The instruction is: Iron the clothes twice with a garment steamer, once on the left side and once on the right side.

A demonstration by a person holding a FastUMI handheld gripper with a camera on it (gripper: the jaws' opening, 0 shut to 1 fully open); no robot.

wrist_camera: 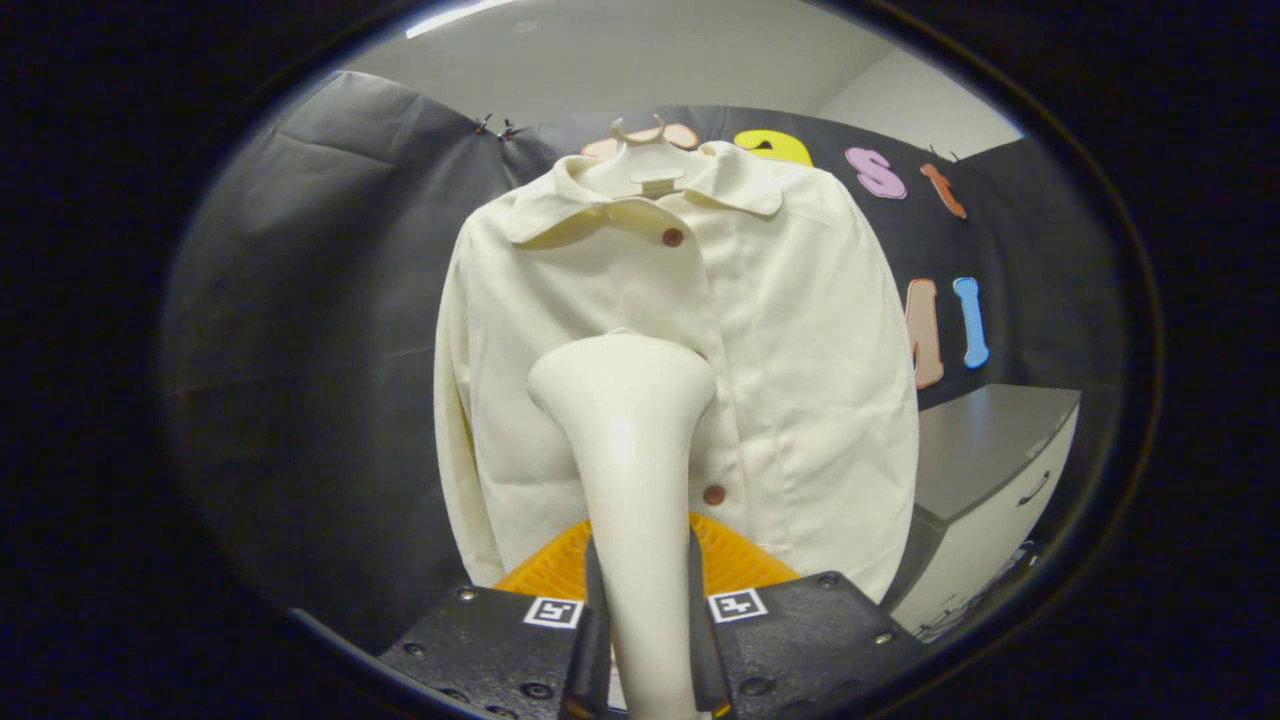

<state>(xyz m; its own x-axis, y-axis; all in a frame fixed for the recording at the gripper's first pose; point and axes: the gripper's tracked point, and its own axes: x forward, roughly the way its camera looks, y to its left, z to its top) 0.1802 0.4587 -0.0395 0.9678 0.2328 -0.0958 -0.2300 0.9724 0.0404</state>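
Your hand-held gripper has both fingers pressed against the neck of one garment steamer, which rises upright from between them, its flared head sitting over the lower middle of the garment, though you cannot tell whether it touches the cloth. You face one cream shirt on one hanger against the black booth wall, with two reddish buttons showing, one near the collar and one near the hem beside the steamer's neck. One grey-topped cabinet stands to the right of the shirt.
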